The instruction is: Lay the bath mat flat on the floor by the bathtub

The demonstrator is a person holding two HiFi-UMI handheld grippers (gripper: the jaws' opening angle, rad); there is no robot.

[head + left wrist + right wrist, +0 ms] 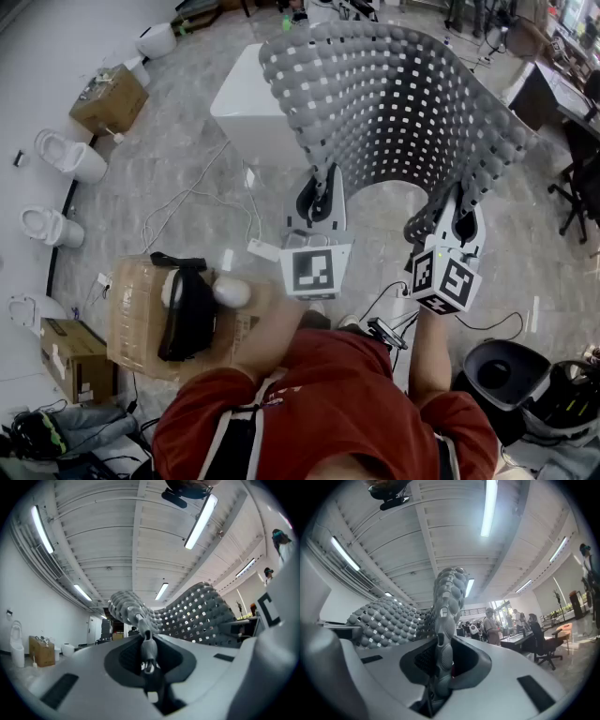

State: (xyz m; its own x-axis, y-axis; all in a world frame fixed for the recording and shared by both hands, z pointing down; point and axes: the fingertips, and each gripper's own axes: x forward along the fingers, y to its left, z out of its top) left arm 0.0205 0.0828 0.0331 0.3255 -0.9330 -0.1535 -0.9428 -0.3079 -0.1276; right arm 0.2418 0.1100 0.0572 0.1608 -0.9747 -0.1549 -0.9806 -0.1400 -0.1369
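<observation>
A grey bath mat (403, 94) with bumps and square holes hangs in the air, curved like a sheet, in front of the person. My left gripper (320, 194) is shut on the mat's near left edge, and my right gripper (459, 214) is shut on its near right edge. In the left gripper view the mat's edge (140, 620) runs up from between the jaws of my left gripper (146, 646). In the right gripper view the mat's bumpy edge (449, 602) rises from the jaws of my right gripper (443, 656). A white bathtub (246, 103) stands beyond the mat, partly hidden by it.
Marble-pattern floor (187, 178) with loose cables (202, 202) lies below. A cardboard box (141, 314) with a black headset sits at near left; another box (108, 97) and white toilets (70, 155) line the left wall. A black bin (502, 370) is at near right. People stand at desks (501, 627).
</observation>
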